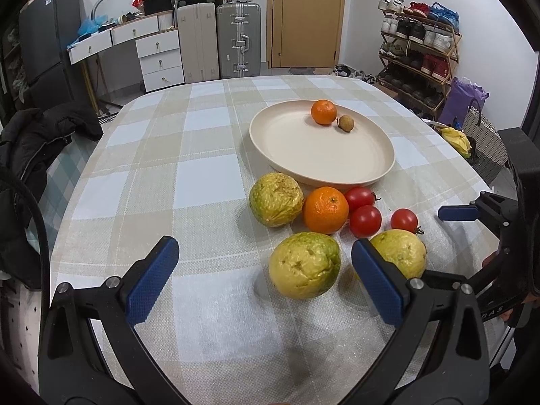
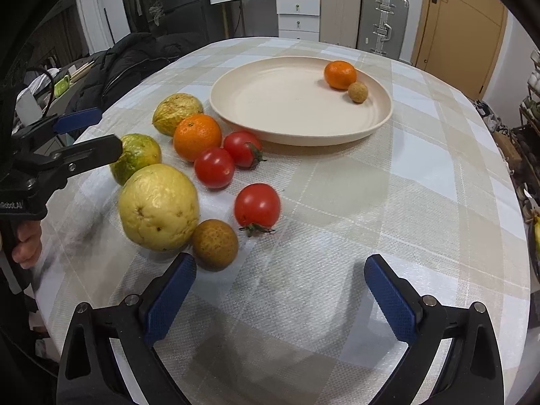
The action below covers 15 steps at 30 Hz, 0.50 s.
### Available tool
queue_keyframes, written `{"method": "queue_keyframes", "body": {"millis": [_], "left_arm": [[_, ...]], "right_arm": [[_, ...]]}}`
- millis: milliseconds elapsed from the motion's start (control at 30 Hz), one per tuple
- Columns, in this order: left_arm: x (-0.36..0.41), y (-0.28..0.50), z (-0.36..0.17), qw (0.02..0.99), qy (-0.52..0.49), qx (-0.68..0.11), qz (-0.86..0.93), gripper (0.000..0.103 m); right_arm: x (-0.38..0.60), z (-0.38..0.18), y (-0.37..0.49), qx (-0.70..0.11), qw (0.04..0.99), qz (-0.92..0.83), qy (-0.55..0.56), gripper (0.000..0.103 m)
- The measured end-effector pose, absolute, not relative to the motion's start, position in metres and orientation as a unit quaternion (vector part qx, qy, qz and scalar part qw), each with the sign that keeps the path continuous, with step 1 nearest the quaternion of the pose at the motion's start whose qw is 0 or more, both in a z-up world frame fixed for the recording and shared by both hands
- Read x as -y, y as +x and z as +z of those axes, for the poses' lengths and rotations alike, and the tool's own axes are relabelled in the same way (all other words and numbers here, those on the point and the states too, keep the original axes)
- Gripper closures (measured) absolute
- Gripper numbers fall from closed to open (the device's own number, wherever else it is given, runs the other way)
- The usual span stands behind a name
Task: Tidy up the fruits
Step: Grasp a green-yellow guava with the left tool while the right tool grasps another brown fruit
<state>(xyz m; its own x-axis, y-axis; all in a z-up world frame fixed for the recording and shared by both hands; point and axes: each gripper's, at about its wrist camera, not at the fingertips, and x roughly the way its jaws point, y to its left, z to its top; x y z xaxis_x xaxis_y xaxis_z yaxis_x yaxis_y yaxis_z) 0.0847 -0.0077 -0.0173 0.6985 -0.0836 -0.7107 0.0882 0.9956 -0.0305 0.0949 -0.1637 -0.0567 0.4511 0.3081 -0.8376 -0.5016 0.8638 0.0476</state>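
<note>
Left tongs (image 1: 265, 270) are spread wide, nothing in them, sitting low over the counter (image 1: 209, 182) with one yellow-green guava (image 1: 304, 265) between the pads and another guava (image 1: 401, 253) just behind the right pad. Right tongs (image 2: 280, 287) are wide apart too, empty, over bare checked cloth, with a brown longan (image 2: 215, 243) just past the left pad, touching the big guava. Further out: three tomatoes, the nearest tomato (image 2: 257, 207) a bit apart, plus an orange (image 2: 197, 136). Beyond that a cream plate (image 2: 270, 101) holding a small orange (image 2: 340, 74) and another longan (image 2: 357, 92).
</note>
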Motion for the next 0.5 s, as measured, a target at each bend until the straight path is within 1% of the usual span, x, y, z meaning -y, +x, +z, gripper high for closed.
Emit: {"method": "queue_keyframes", "body": {"millis": [33,67,100,133,200,400,467,500], "left_arm": [[0.008,0.085,-0.018,0.921,0.004,-0.386,-0.046,0.001],[0.008,0.085,-0.018,0.921,0.005,-0.387,-0.046,0.001],[0.008,0.085,-0.018,0.921,0.005,-0.387,-0.046,0.001],[0.008,0.085,-0.018,0.921,0.005,-0.387,-0.046,0.001],[0.008,0.084,-0.018,0.92,0.004,-0.388,-0.047,0.001],[0.008,0.085,-0.02,0.919,0.006,-0.391,-0.047,0.001],[0.008,0.085,-0.02,0.919,0.006,-0.391,-0.047,0.001],[0.008,0.086,-0.02,0.919,0.007,-0.392,-0.047,0.001]], "right_arm": [[0.163,-0.056,0.094,-0.464,0.845,0.243,-0.104,0.005],[0.162,-0.056,0.093,-0.464,0.845,0.245,-0.104,0.012],[0.161,-0.055,0.092,-0.462,0.845,0.245,-0.108,0.016],[0.16,-0.055,0.091,-0.461,0.845,0.248,-0.11,0.022],[0.159,-0.053,0.089,-0.461,0.842,0.258,-0.106,0.027],[0.154,-0.049,0.082,-0.457,0.835,0.29,-0.098,0.048],[0.152,-0.048,0.08,-0.456,0.833,0.298,-0.095,0.057],[0.152,-0.048,0.079,-0.455,0.832,0.302,-0.093,0.059]]}}
